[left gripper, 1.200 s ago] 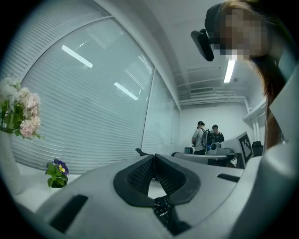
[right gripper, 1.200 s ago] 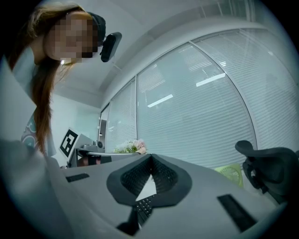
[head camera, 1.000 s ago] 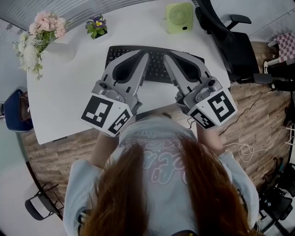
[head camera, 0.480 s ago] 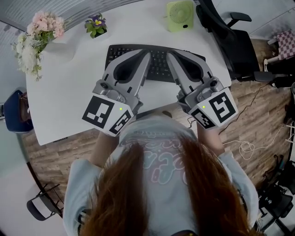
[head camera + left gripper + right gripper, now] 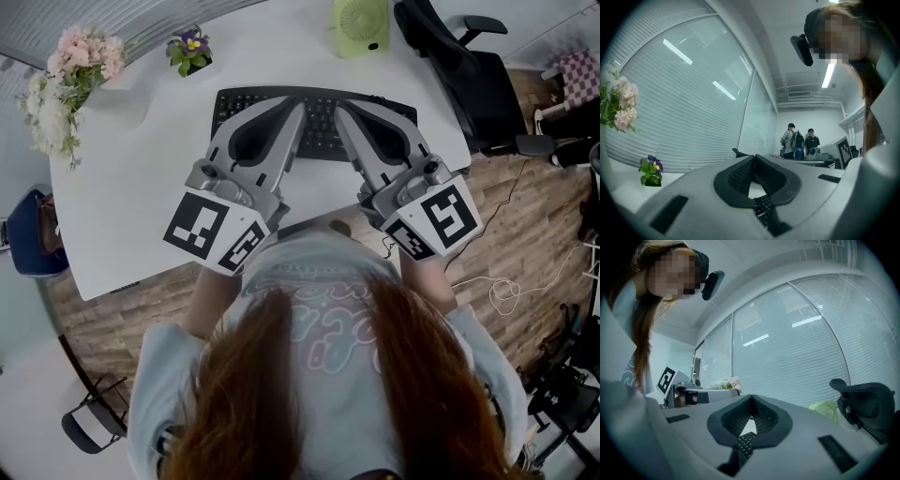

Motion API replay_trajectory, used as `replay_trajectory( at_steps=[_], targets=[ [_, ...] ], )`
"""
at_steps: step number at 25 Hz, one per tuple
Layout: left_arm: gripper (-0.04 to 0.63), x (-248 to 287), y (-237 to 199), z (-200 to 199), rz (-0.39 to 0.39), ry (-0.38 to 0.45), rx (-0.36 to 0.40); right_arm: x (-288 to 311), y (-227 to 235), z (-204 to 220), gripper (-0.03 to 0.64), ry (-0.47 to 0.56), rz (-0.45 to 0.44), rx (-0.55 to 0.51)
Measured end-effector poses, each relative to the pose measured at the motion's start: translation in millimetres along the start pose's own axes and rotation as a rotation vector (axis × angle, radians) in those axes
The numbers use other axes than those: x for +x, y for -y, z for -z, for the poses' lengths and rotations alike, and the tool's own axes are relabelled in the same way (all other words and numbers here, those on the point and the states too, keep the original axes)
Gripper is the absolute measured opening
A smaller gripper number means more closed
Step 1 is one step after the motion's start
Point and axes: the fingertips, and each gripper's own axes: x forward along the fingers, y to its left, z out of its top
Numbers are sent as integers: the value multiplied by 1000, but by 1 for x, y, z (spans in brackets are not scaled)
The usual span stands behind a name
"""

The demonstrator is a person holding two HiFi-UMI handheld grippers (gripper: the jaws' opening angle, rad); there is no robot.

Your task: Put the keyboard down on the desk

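We find the left gripper (image 5: 296,111) and right gripper (image 5: 341,112) each clamped on the keyboard (image 5: 319,136) near edge, over the table (image 5: 131,187); contact unclear. Releasing one side early could tilt it and let it drop

fan (image 5: 361,23) behind keyboard (image 5: 319,127), flowers (image 5: 73,67) far left
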Motion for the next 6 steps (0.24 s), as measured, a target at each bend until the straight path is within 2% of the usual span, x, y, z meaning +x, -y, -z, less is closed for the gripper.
replay_trajectory(
  at_steps=[6],
  targets=[
    [17, 2, 0, 2, 14, -9, 2, 0, 1, 0, 3, -4, 12, -5]
  ],
)
